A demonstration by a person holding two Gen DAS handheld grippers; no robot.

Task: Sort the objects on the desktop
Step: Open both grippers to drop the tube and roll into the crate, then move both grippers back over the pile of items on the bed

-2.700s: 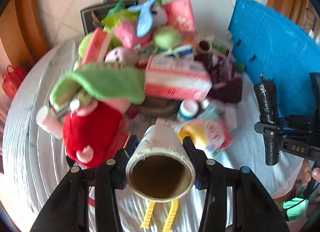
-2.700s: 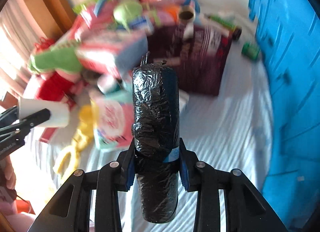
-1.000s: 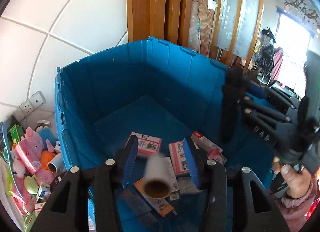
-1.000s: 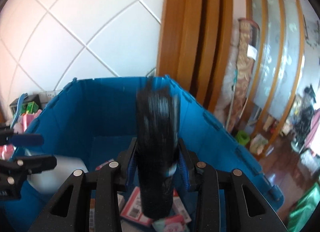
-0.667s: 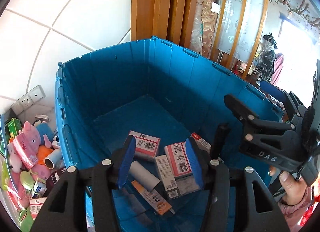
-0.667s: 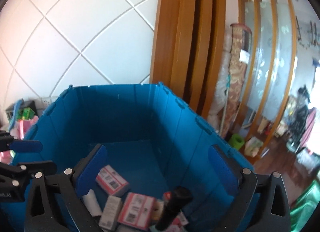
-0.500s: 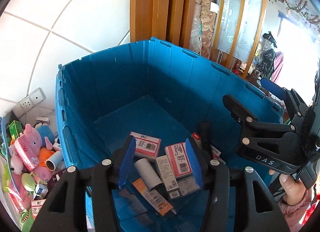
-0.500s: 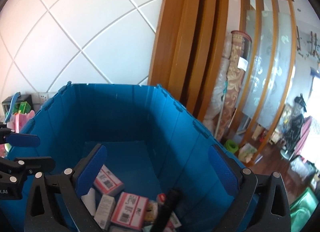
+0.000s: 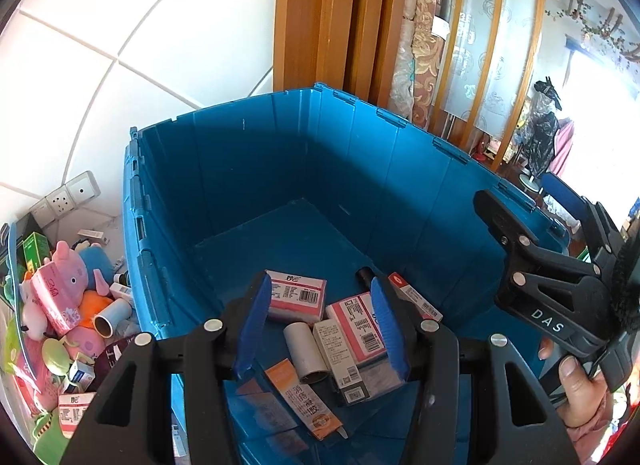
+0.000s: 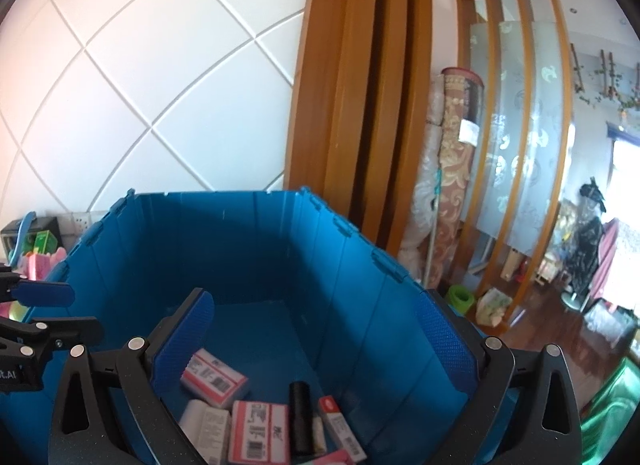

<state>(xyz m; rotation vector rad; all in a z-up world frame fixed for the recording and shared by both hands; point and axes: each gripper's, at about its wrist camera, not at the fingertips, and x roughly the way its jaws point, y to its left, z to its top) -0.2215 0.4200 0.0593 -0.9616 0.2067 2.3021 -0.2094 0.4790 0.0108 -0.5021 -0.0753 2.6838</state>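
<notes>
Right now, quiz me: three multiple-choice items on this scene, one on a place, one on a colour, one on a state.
1. Where does the white tube lie?
A. in the blue crate
B. on the toy pile
C. in a gripper

2. What colour is the roll beside the boxes?
A. yellow
B. black
C. green

3. How do the left gripper and the right gripper stand?
A. both shut
B. one shut
C. both open

Answers: 1 A, it rests among boxes on the crate floor. 2 B, its wrap is black. 3 C, both pairs of pads are apart, holding nothing.

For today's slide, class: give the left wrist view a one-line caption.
Open left hand-held gripper above a blue crate holding boxes and a white tube.
</notes>
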